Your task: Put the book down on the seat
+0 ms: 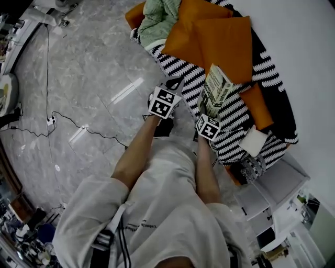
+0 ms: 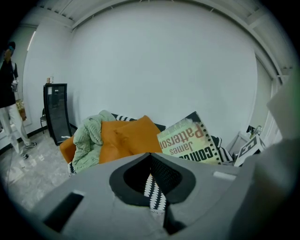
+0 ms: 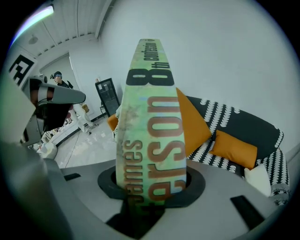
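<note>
One pale green paperback book stands upright, clamped at its lower end in the right gripper jaws, over the front edge of the black-and-white striped seat. At its 9 o'clock, the left gripper jaws are parted on nothing. Two large orange cushions and one green knitted blanket crowd 12 o'clock. One smaller orange cushion lies at 3 o'clock and one white pillow at 4 o'clock, with bare stripes between them
</note>
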